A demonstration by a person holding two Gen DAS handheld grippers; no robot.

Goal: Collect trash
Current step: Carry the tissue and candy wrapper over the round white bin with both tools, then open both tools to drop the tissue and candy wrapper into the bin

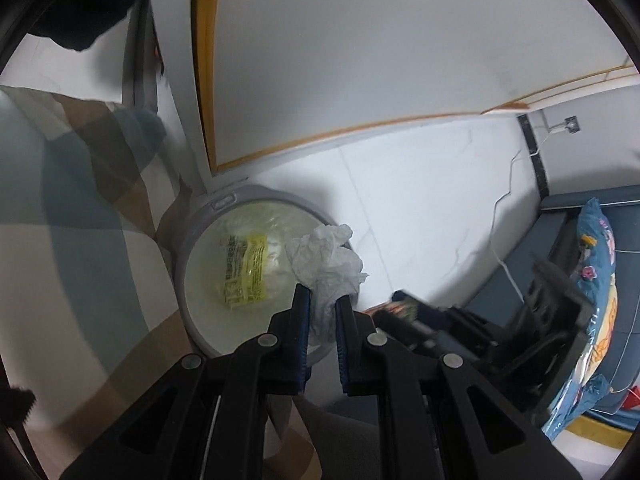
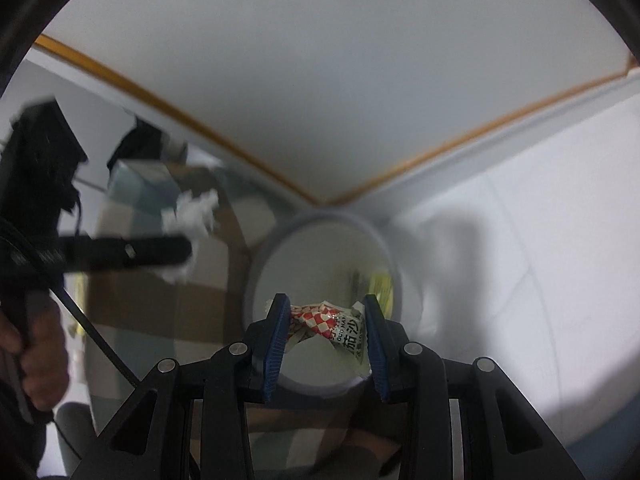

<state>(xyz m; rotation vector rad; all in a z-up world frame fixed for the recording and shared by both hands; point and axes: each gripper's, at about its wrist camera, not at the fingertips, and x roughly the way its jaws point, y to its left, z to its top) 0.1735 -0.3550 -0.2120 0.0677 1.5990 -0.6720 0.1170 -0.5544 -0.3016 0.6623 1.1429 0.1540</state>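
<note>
A round grey trash bin (image 1: pixel 256 196) stands on the floor below a white table; a yellow-labelled clear wrapper (image 1: pixel 246 272) lies on its bottom. My left gripper (image 1: pixel 323 300) is shut on a crumpled white tissue (image 1: pixel 328 258), which hangs over the bin's right rim. In the right wrist view my right gripper (image 2: pixel 326 308) is shut on a crumpled red-and-white checked sauce packet (image 2: pixel 330 322) above the bin (image 2: pixel 260 256) mouth. The left gripper (image 2: pixel 188 250) with the tissue (image 2: pixel 192 210) shows blurred at the left there. The right gripper's body (image 1: pixel 440 316) appears at the right in the left wrist view.
A white table (image 1: pixel 360 48) with an orange edge overhangs the bin. A checked cloth in brown, blue and beige (image 1: pixel 76 216) lies left of the bin. A blue patterned bag (image 1: pixel 596 304) rests on a dark blue seat at the right. White tiled floor (image 1: pixel 420 208) surrounds the bin.
</note>
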